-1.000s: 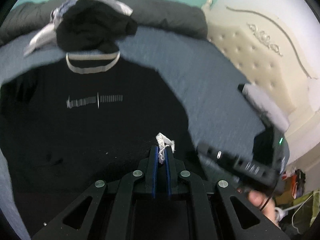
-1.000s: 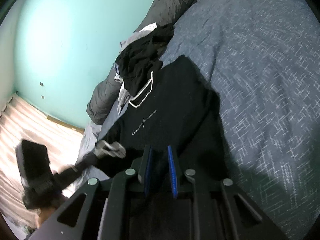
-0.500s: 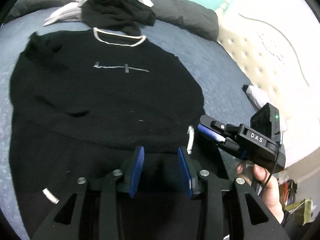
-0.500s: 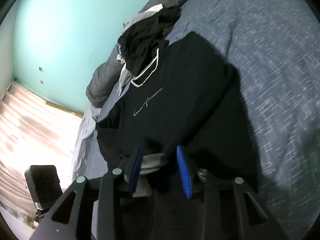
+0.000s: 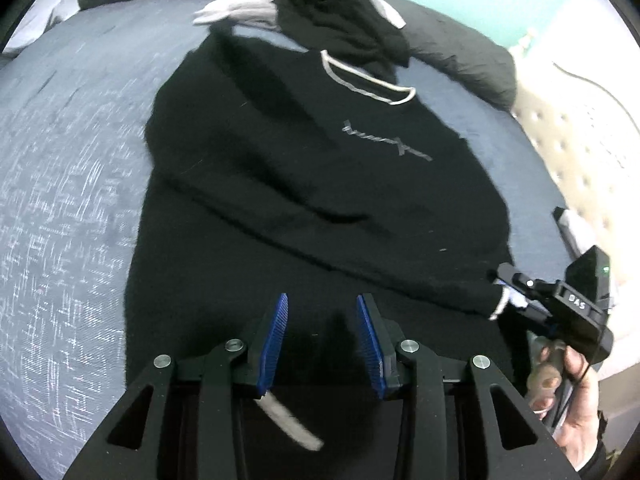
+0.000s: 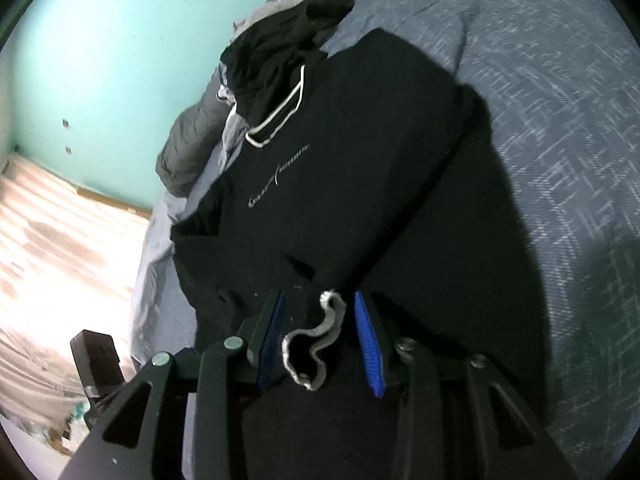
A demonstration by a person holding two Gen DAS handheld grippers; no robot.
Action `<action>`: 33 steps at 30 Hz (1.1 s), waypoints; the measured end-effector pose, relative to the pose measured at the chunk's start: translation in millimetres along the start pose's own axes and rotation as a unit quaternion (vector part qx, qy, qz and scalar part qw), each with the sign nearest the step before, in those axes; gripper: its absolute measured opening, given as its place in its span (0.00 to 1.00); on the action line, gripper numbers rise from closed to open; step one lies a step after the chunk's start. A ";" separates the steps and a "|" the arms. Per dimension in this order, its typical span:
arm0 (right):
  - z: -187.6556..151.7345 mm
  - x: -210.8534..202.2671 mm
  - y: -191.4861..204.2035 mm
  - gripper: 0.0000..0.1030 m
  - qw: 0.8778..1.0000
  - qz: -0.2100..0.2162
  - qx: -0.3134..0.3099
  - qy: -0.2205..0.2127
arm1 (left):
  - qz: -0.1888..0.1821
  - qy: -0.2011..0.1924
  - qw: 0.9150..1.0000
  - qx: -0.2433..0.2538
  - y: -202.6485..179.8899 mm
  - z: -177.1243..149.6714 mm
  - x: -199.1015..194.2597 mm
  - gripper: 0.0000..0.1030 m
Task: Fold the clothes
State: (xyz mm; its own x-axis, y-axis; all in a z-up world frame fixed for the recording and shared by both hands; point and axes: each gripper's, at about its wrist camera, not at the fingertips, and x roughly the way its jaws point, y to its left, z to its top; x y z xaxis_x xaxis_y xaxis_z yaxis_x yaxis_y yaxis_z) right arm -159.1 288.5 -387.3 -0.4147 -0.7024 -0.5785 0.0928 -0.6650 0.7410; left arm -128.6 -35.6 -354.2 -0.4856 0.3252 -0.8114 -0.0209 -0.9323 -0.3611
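Sweatshirt (image 5: pixel 304 184), black and chest-up on the bed (image 5: pixel 72 168) below the clothes pile (image 5: pixel 340 20), has sleeves folded across; left hand-held gripper (image 5: pixel 322 328) gapes empty, right hand-held gripper (image 6: pixel 318 340) loosely straddles the released cuff (image 6: pixel 316 340).

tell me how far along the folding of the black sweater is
Done: black sweater lies face up on the bed, both sleeves folded across it. In hand: nothing; both hand-held grippers open, right one around a cuff. Left: folding the body.
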 end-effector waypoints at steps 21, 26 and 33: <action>-13.6 -54.5 14.1 0.00 0.996 0.000 -0.052 -0.075 | 0.082 -0.026 0.996 -0.017 54.5 23.4 -2.8 0.39; -10.3 -47.2 -0.4 0.04 0.998 0.007 -0.013 -0.053 | 0.087 -0.032 0.996 -0.020 55.1 25.1 -7.4 0.39; -6.5 -22.8 15.9 0.53 0.999 -0.005 -0.029 -0.028 | 0.087 -0.032 0.995 -0.026 58.4 20.4 -7.1 0.39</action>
State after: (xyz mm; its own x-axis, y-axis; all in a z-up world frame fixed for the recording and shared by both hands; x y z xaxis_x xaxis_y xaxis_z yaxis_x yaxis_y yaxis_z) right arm -142.3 292.3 -364.6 -0.4650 -0.6811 -0.5656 0.1405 -0.6875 0.7124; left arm -144.2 -95.6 -360.2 -0.5317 0.1473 -0.8340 0.1132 -0.9636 -0.2423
